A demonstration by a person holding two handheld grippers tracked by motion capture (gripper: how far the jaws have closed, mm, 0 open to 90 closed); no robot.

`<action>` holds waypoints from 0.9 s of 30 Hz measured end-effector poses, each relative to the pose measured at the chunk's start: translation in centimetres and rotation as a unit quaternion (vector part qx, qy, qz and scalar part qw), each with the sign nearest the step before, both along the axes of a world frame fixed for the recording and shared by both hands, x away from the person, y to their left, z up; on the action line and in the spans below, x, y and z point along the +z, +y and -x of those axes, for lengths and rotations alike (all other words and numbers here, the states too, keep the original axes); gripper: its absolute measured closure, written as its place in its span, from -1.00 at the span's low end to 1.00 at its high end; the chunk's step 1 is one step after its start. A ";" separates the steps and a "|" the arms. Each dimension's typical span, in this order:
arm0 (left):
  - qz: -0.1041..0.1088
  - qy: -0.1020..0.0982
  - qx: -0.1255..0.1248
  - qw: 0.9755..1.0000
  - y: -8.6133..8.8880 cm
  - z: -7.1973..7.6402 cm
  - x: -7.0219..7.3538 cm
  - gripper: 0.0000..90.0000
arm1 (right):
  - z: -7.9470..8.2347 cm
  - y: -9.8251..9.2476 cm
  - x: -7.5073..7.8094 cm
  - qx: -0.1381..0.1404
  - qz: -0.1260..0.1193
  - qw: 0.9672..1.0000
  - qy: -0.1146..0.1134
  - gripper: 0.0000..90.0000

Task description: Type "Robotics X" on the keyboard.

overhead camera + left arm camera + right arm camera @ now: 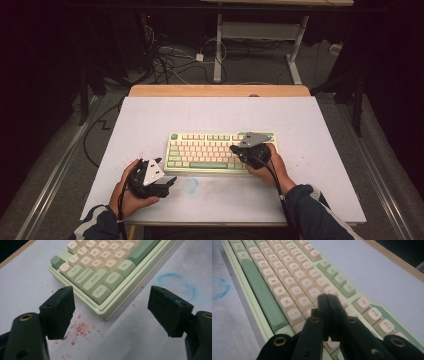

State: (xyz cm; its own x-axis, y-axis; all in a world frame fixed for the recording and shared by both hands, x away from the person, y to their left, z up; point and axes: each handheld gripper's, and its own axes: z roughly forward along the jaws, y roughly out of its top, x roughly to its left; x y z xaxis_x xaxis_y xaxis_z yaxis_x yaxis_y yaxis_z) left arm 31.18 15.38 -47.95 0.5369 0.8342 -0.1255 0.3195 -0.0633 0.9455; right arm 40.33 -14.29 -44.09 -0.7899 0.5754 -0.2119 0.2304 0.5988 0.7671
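The right gripper hung over the keyboard, fingers together — best pressed straight down on one key; left gripper fingers stood apart.

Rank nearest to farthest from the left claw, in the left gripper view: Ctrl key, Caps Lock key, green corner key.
1. Ctrl key, keyboard's near corner, just ahead of the open left claw.
2. Caps Lock key, farther up the same edge.
3. Green corner key, at the far corner, upper left.
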 end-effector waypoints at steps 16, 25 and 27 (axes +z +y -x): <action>-0.008 0.012 -0.007 1.000 -0.2 -0.1 -0.3 -0.55 | -1.9 3.7 -0.7 0.008 0.030 0.999 0.013 1.00; -0.011 0.016 -0.010 1.000 -0.2 -0.1 -0.5 -0.54 | -2.3 4.2 -0.8 -0.003 0.052 0.998 0.026 1.00; -0.011 0.016 -0.010 1.000 -0.2 -0.1 -0.5 -0.54 | -2.3 4.3 -0.9 -0.003 0.054 0.998 0.028 1.00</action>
State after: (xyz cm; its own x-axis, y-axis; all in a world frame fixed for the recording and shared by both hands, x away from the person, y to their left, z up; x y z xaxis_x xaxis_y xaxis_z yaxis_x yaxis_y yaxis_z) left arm 31.26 15.14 -48.43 0.5491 0.8264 -0.1245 0.3488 -0.0913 0.9327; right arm 42.66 -9.96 -45.02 -0.7991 0.5561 -0.2286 0.2744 0.6756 0.6843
